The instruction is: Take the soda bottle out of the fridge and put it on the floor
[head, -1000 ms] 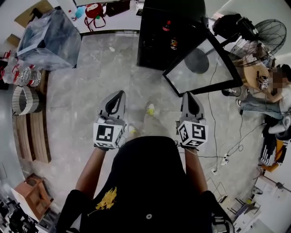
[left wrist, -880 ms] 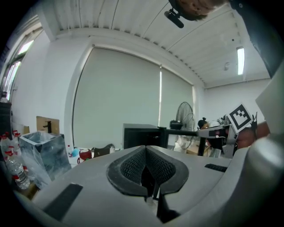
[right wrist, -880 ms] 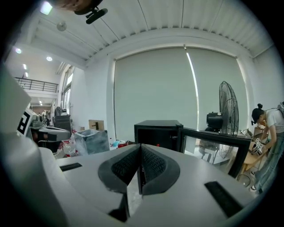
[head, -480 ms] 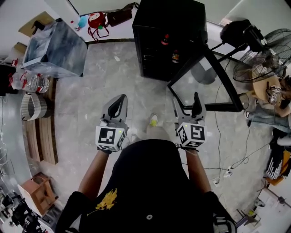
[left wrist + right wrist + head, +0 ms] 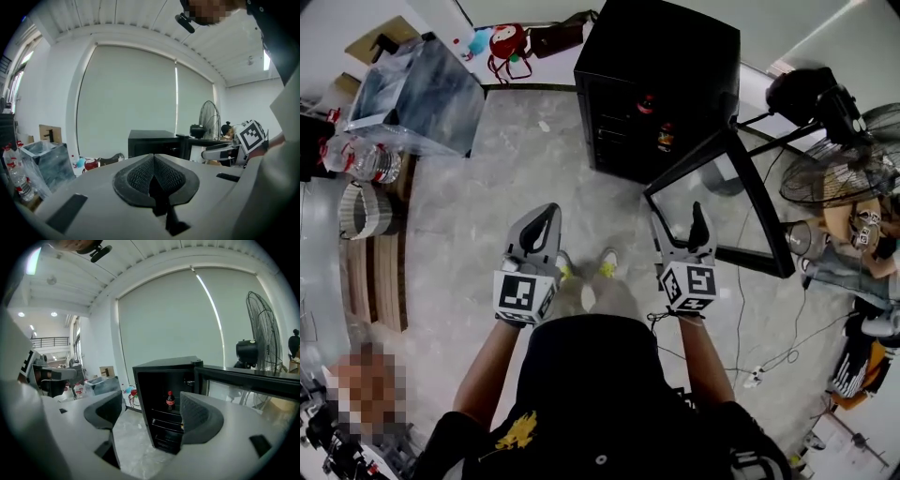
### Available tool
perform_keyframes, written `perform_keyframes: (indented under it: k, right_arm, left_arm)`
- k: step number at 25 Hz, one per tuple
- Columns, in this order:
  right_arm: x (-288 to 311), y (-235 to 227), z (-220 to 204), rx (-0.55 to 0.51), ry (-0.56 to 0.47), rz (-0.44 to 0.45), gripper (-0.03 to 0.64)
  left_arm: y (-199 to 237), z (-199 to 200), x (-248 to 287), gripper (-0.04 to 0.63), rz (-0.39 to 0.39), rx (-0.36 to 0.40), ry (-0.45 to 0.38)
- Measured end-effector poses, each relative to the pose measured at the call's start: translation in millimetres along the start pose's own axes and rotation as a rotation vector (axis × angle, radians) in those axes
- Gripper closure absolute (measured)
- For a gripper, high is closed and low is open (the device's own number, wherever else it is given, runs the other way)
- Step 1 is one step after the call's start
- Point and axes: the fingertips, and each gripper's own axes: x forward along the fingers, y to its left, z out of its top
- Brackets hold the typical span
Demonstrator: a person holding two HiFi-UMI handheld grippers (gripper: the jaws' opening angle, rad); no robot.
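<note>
The black fridge [image 5: 675, 56] stands open, its glass door [image 5: 757, 211] swung out to the right. A dark soda bottle [image 5: 646, 103] with a red cap stands on an upper shelf; in the right gripper view the soda bottle [image 5: 170, 401] shows far off between the jaws. My right gripper [image 5: 678, 220] is open a short way in front of the fridge. Its jaws have just been opening and nothing is between them. My left gripper [image 5: 542, 221] is shut and empty over the floor, left of the right one. In its own view the left gripper [image 5: 153, 174] has its pads together.
A second bottle [image 5: 665, 141] sits on a lower shelf. A clear plastic bin [image 5: 422, 94] and water bottles [image 5: 356, 159] are at the left, a standing fan [image 5: 853, 159] and floor cables [image 5: 769, 356] at the right. My shoes [image 5: 605, 265] are between the grippers.
Both grippers have come closer to the fridge. The right gripper's jaws went from shut to wide open. The left gripper stayed shut.
</note>
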Motion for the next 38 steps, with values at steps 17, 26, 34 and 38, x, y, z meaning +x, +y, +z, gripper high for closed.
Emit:
perform_keyframes:
  k: [17, 26, 34, 38]
  right_arm:
    - [237, -45, -51, -0.139, 0.086, -0.022, 0.316]
    - [322, -81, -68, -0.208, 0.103, -0.095, 0.332]
    - [379, -117, -86, -0.293, 0.163, -0.118, 0.357]
    - [398, -125, -94, -0.316, 0.209, -0.113, 0.377]
  left_arm:
    - [66, -72, 69, 0.577, -0.023, -0.055, -0.055]
    - [78, -105, 98, 0.577, -0.042, -0.081, -0.037]
    - [73, -107, 122, 0.577, -0.051, -0.096, -0.039]
    - [72, -112, 123, 0.577, -0.047, -0.107, -0.032]
